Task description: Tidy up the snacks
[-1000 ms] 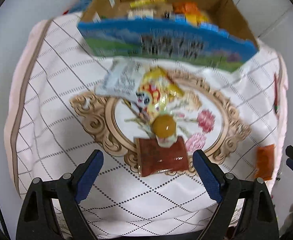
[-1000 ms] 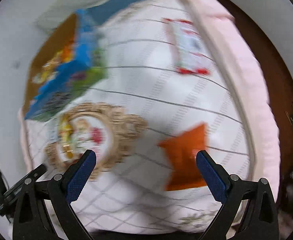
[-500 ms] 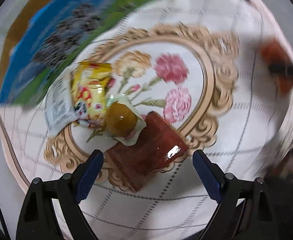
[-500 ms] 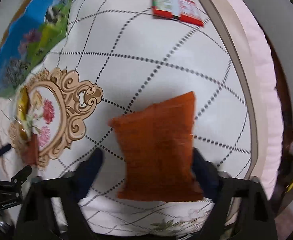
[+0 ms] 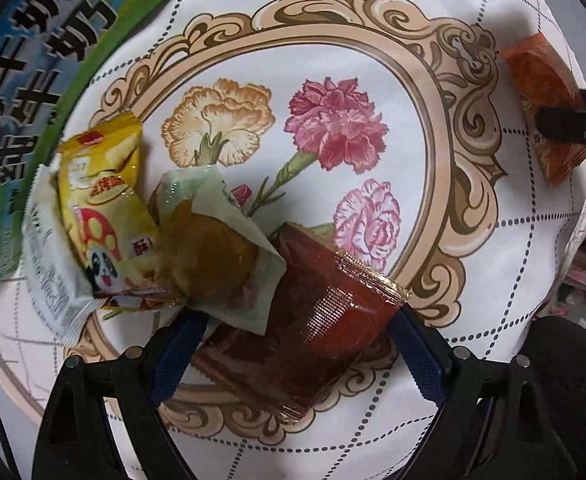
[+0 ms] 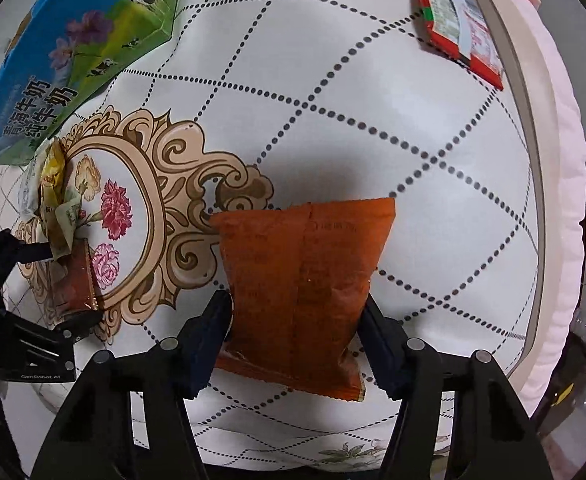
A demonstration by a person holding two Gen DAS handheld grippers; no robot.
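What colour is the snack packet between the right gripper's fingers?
Orange, a rusty burnt shade; the right wrist view shows it best.

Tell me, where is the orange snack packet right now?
In the right wrist view the orange snack packet lies on the quilted cloth, between the right gripper's open fingers, just right of the printed floral frame.

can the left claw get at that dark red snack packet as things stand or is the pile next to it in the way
Probably yes. The left claw is open with its fingers on either side of the dark red packet. The wrapped yellow bun overlaps the packet's far corner, beside the left finger, so it may get dragged along.
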